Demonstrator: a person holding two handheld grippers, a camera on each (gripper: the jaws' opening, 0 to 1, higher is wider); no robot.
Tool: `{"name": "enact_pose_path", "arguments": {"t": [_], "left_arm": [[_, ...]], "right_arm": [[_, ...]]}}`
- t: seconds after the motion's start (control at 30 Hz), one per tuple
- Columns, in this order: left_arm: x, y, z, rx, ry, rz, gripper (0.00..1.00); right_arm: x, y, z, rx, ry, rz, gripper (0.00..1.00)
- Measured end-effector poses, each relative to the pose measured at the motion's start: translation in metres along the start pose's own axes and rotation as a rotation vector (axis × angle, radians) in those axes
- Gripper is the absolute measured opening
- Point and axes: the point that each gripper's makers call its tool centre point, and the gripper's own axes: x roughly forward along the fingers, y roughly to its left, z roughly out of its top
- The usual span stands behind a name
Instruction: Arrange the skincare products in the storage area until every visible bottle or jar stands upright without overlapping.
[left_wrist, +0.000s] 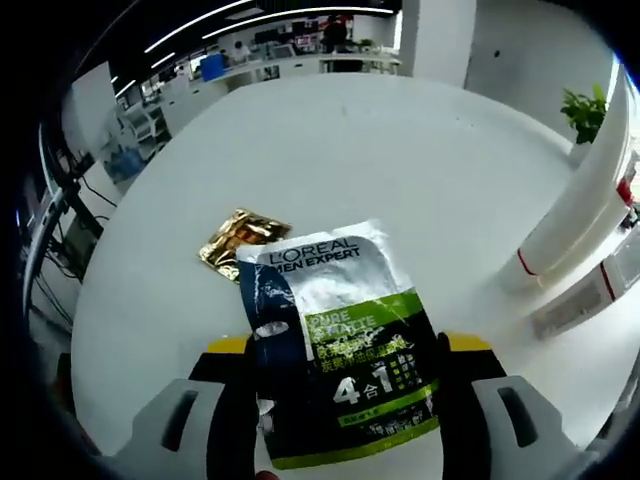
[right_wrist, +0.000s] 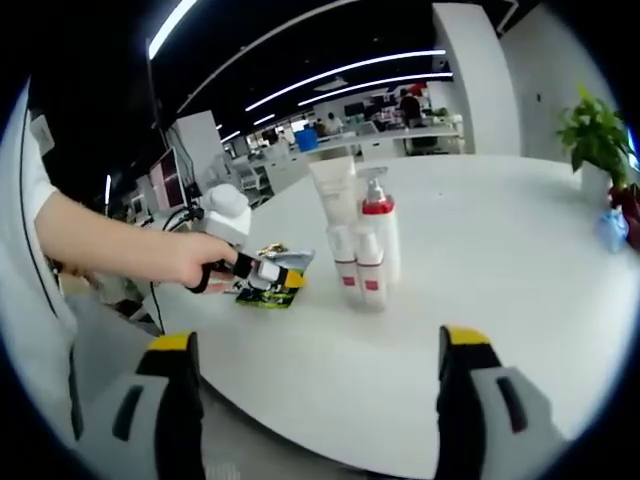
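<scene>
L'Oreal sachet (left_wrist: 340, 350), silver top w/ dark and green print, lies flat between the left gripper (left_wrist: 340, 400)'s two jaws in the left gripper view; jaws sit close on both its side edges, pinching it. Its far end overlaps a smaller gold sachet (left_wrist: 240, 240) lying flat on the white table (left_wrist: 400, 150). At right edge of that view, a white tube (left_wrist: 580, 215) w/ a red band leans across, and a white box (left_wrist: 590, 295) w/ red trim is below it, both warped by the lens.

In the right gripper view the same sachet (right_wrist: 268, 283) shows small, near the table's (right_wrist: 500, 260) left edge, held by the left gripper (right_wrist: 262, 272) w/ a hand (right_wrist: 175, 260) wrapped round its handle; gold sachet just behind it, prob. touching, too small to be sure. Just beside, to the right, a tight cluster of upright skincare bottles: tall white tube (right_wrist: 335, 200) standing on its cap, a pump bottle (right_wrist: 378, 225) w/ red collar, and two short white bottles (right_wrist: 358, 268) w/ red bands in front. They stand touching or nearly so.

Right gripper (right_wrist: 315, 400): jaws spread wide apart, nothing between them, hovering at the near table edge, well apart from the bottles. A potted plant (right_wrist: 595, 135) at far right of table.
</scene>
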Motion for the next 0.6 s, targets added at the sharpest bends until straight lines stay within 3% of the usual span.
{"name": "enact_pose_path", "arguments": {"t": [0.6], "left_arm": [[-0.008, 0.002, -0.01, 0.047, -0.001, -0.041, 0.58]], "right_arm": [[0.0, -0.001, 0.001, -0.004, -0.006, -0.006, 0.97]]}}
